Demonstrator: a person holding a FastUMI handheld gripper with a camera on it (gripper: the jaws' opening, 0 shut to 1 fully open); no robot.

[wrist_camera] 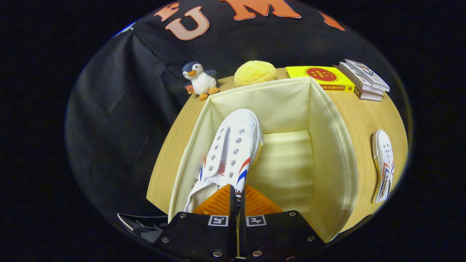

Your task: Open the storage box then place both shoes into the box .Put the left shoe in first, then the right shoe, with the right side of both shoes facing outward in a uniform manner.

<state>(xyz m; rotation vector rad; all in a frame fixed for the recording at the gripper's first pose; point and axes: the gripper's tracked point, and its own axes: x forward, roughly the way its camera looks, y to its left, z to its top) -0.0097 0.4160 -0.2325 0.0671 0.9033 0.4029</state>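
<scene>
The jaws (237, 194) at the bottom centre are clenched on the heel of a white shoe (233, 149), both fingers pressing its rim. That shoe hangs inside the open box (329, 145), toe pointing to the far wall, close along the box's left wall; the right half of the box floor is open room. The box's rim fills the middle of the frame, with a strip of tabletop (364, 120) bare on its right. A second shoe (384, 163) lies there at the right, well apart from the box, near the tabletop's edge. Beyond the far wall, at the top: one penguin toy (200, 80), one yellow sponge (255, 72), one yellow book (320, 77), and a stack of books (366, 80).
</scene>
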